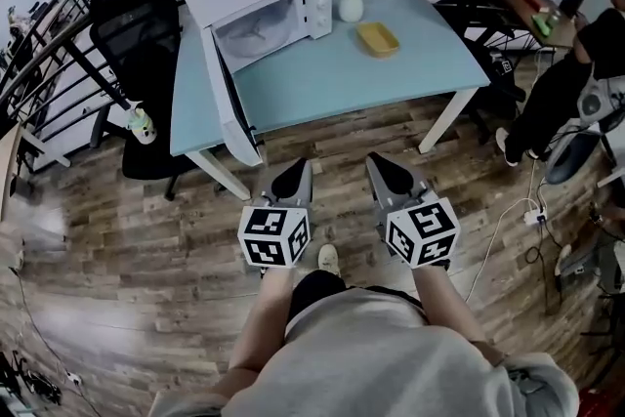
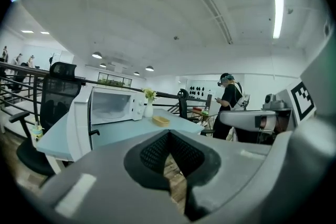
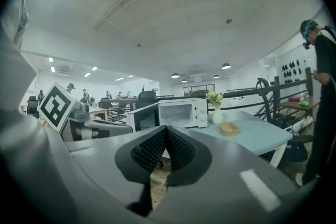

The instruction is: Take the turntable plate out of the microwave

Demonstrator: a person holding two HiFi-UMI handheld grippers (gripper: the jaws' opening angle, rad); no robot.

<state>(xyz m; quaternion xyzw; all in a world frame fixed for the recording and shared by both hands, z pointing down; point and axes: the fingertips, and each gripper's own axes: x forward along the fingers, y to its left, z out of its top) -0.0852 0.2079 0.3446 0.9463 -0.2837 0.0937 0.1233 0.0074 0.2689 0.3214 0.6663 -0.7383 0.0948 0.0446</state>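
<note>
While two grippers are held side by side over the wooden floor (image 1: 117,249), in front of the microwave (image 1: 269,10), the fingers of the left gripper (image 1: 299,169) and of the right gripper (image 1: 379,165) are pressed together with nothing between them. One microwave is counted, its door (image 1: 229,103) swung open, and one turntable plate (image 1: 256,32) lies inside its cavity. Just right of the microwave, one vase of flowers (image 1: 351,3) and, further right, one yellow dish (image 1: 378,38) are set on the pale blue surface (image 1: 391,78). One black office chair (image 1: 137,34) is placed left of the microwave, and a curved black railing (image 1: 59,34) runs behind it. The plate is shown clearly only in the head view; in the gripper views the cavity is seen as a pale blur. A standing person (image 2: 229,105) right of the microwave is shown at full height in the left gripper view but only partly in the head view.
</note>
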